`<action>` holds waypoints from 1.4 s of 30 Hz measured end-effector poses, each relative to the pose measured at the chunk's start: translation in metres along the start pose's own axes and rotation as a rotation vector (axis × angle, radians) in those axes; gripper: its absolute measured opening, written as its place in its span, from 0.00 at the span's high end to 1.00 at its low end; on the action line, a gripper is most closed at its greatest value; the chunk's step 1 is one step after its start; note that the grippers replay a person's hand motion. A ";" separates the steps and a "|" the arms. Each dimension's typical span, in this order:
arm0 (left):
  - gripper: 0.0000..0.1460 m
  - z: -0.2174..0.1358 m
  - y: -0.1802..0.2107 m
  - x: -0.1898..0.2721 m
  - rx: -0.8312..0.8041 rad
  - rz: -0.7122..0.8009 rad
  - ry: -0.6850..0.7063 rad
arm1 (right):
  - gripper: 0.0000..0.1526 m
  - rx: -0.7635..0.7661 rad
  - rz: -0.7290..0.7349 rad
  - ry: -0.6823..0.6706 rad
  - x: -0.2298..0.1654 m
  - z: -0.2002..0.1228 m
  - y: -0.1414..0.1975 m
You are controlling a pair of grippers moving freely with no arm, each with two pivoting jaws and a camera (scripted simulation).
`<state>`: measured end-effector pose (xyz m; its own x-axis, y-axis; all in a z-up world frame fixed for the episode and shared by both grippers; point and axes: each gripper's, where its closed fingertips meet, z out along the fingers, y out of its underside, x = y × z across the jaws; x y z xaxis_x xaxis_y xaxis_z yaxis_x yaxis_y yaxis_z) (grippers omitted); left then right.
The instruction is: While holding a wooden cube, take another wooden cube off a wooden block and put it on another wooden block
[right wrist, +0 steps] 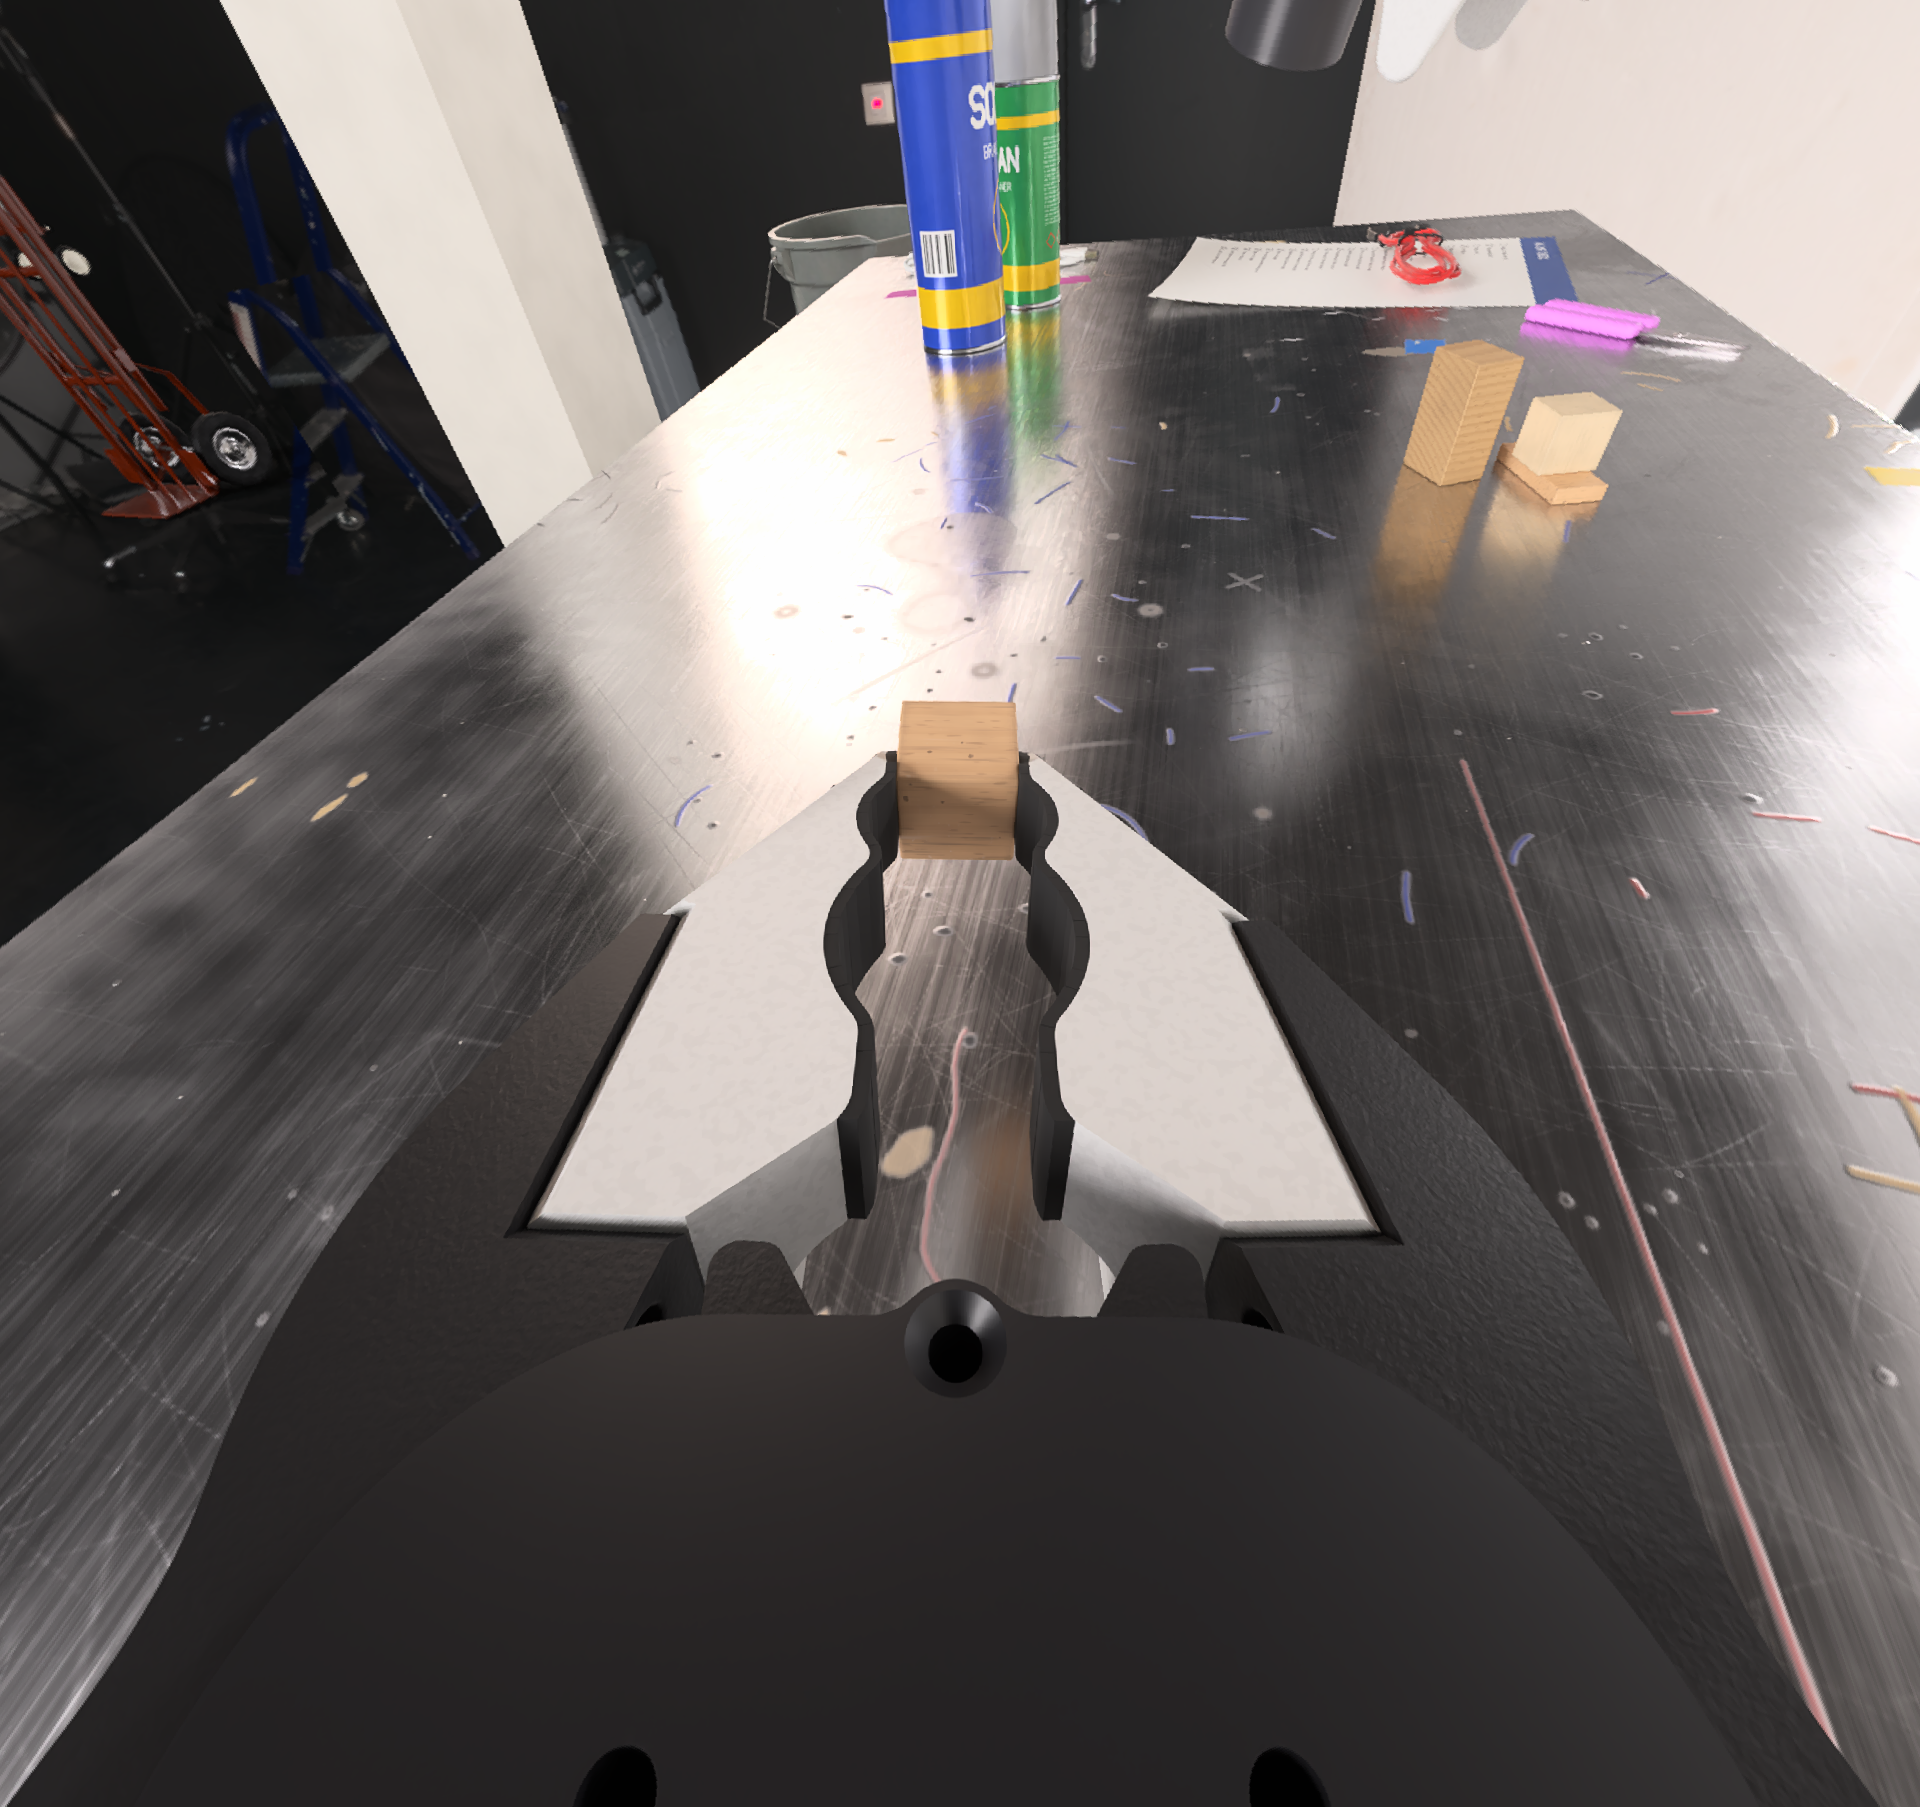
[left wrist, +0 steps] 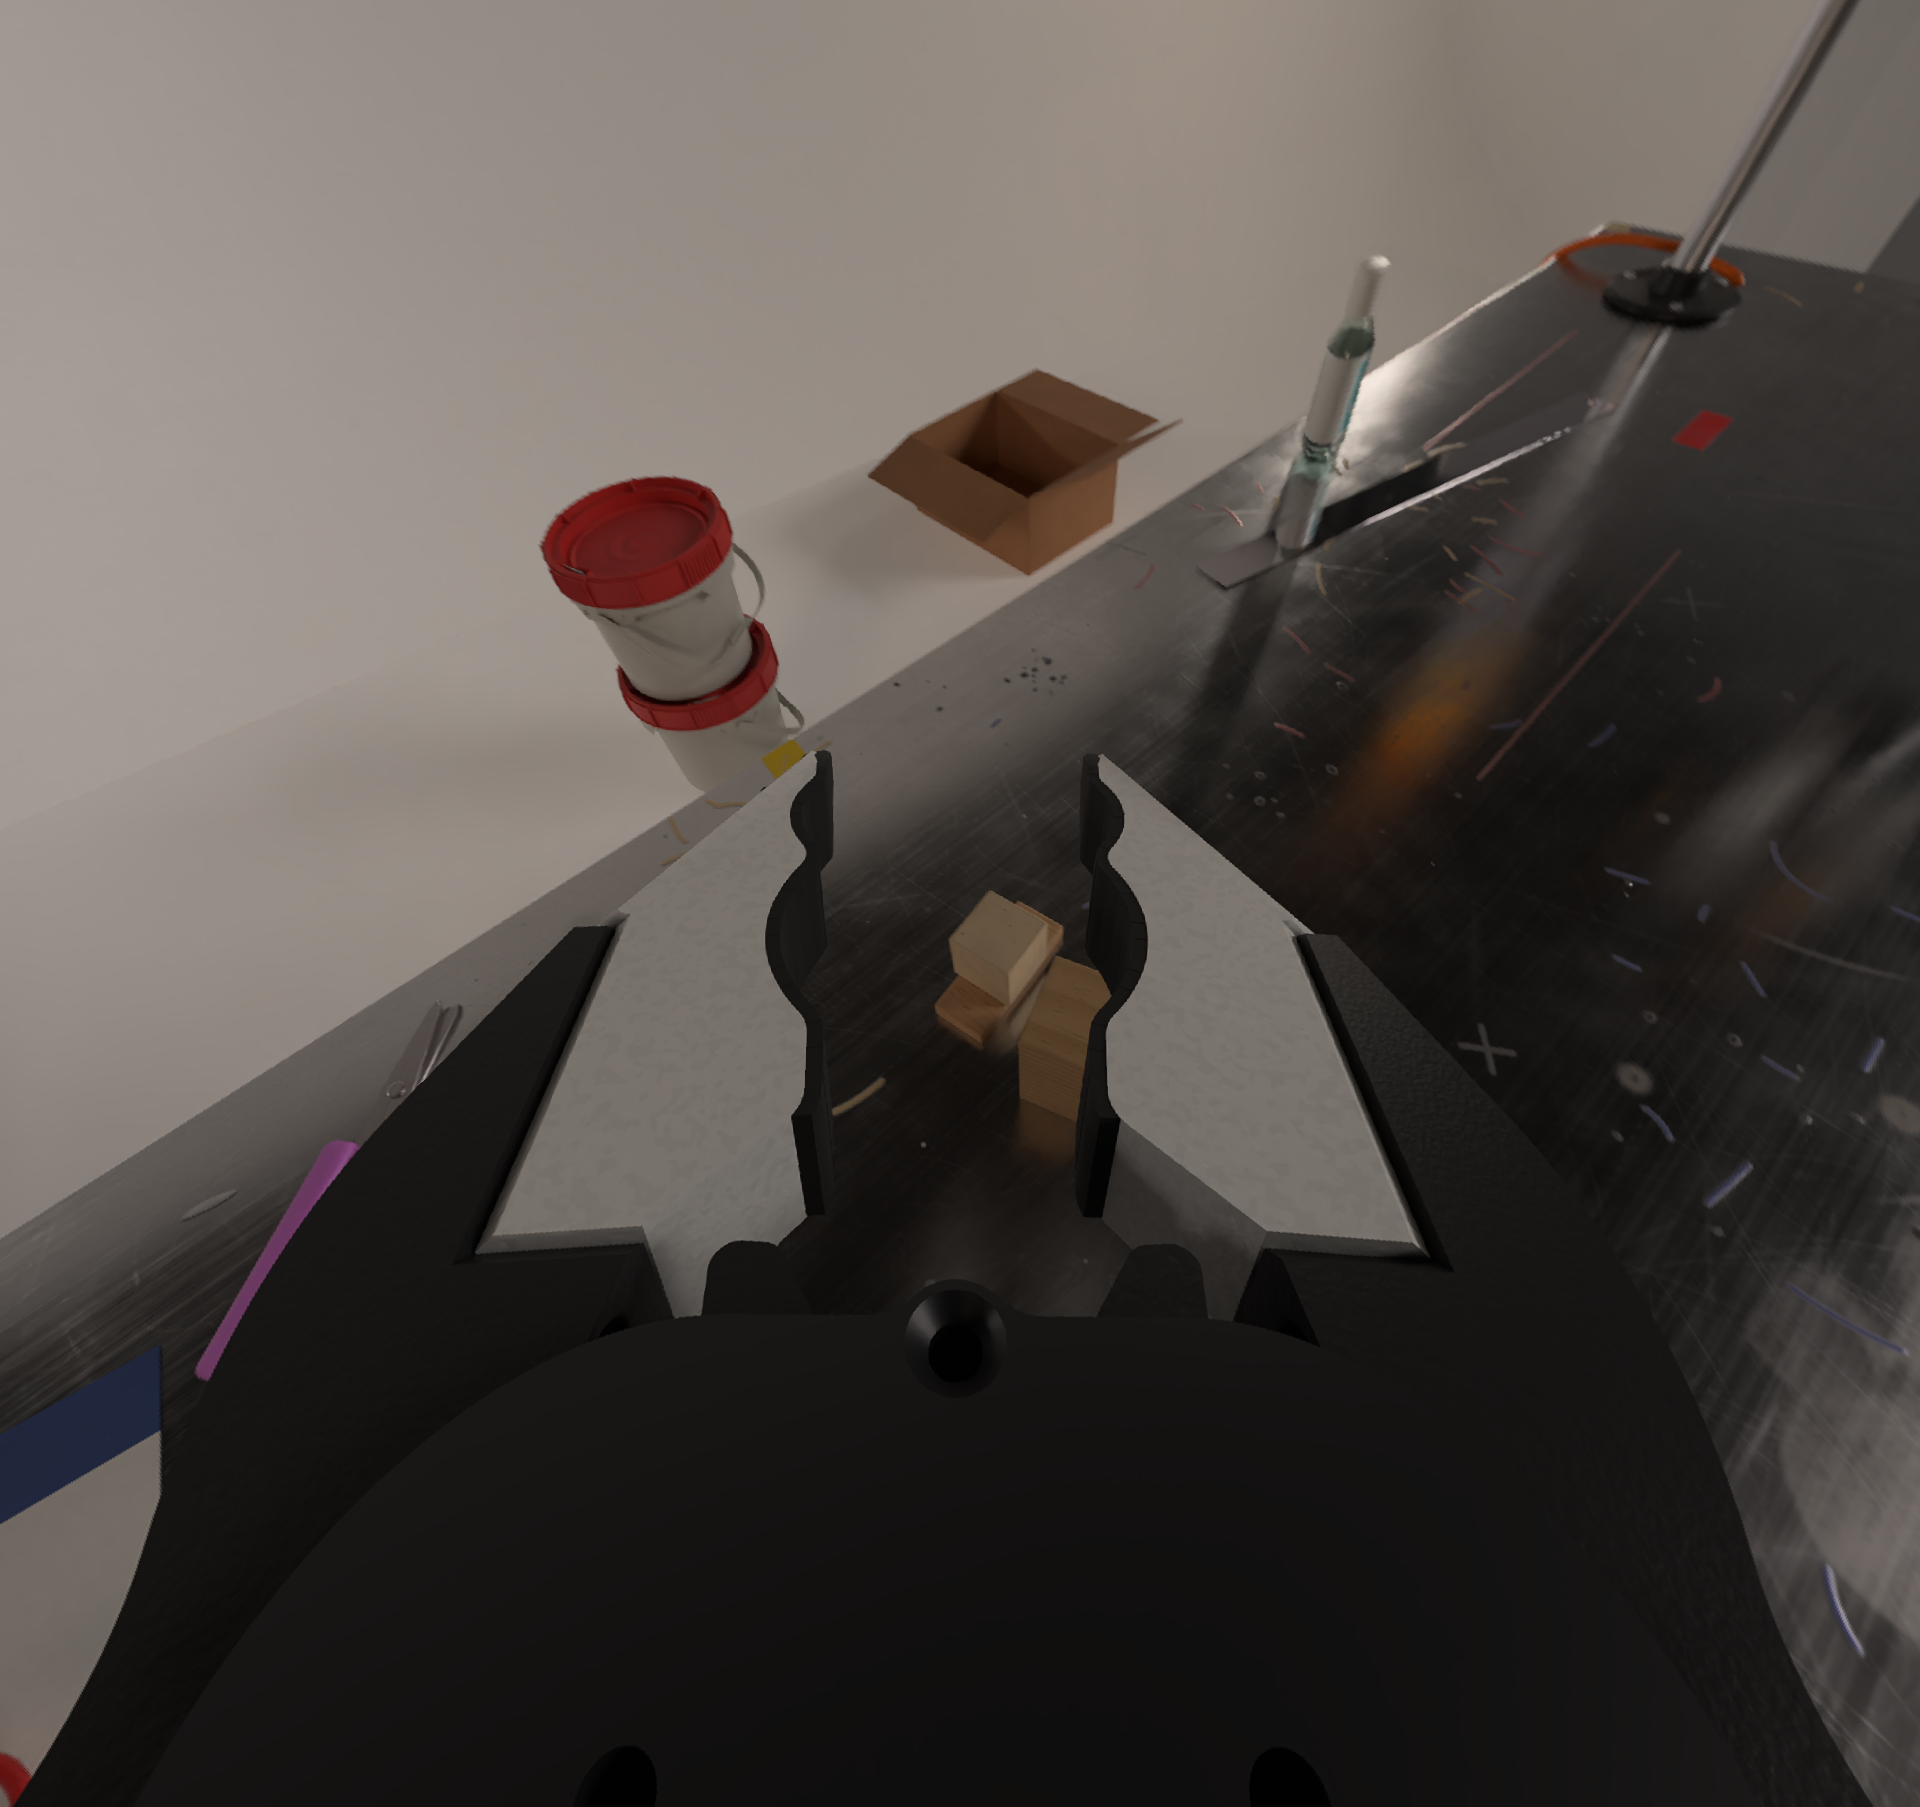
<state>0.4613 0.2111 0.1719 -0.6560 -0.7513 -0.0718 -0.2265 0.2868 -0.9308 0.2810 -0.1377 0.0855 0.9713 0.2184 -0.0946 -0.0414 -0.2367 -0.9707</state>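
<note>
My right gripper (right wrist: 956, 781) is shut on a wooden cube (right wrist: 956, 783) and holds it above the metal table (right wrist: 520, 926). Far right in the right wrist view, a pale wooden cube (right wrist: 1569, 435) sits on a flat wooden block (right wrist: 1555, 482), beside a tall upright wooden block (right wrist: 1463, 412). My left gripper (left wrist: 956, 770) is open and empty, hovering above them. In the left wrist view the pale cube (left wrist: 1006, 947) on the flat block (left wrist: 966, 1011) and the tall block (left wrist: 1060, 1040) lie between its fingers, lower down. The left gripper also shows at the top right of the right wrist view (right wrist: 1455, 1).
Two spray cans, blue (right wrist: 943, 157) and green (right wrist: 1027, 147), stand at the far table end. A paper sheet (right wrist: 1340, 274), red item (right wrist: 1421, 256) and pink item (right wrist: 1588, 319) lie beyond the blocks. Off the table: stacked red-lidded buckets (left wrist: 665, 614), a cardboard box (left wrist: 1023, 464). A tube (left wrist: 1335, 407) and pole (left wrist: 1766, 105) stand on it.
</note>
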 end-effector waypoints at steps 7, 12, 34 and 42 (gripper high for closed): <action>0.67 -0.007 0.003 -0.018 0.065 -0.081 -0.007 | 0.86 -0.028 0.021 -0.016 0.000 0.003 0.003; 0.67 -0.001 0.010 -0.020 0.054 -0.101 0.006 | 0.86 -0.025 0.032 -0.013 0.002 0.003 0.003; 0.67 -0.004 0.006 -0.018 0.102 -0.120 0.025 | 0.86 0.005 0.059 -0.008 0.005 0.000 0.000; 0.68 -0.005 0.005 -0.019 0.109 -0.132 0.016 | 0.86 0.005 0.051 -0.014 0.003 0.001 0.000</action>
<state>0.4696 0.2298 0.1704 -0.6376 -0.7682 0.0583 -0.2324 0.1196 -0.9652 0.2838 -0.1365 0.0851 0.9644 0.2196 -0.1471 -0.0920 -0.2428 -0.9657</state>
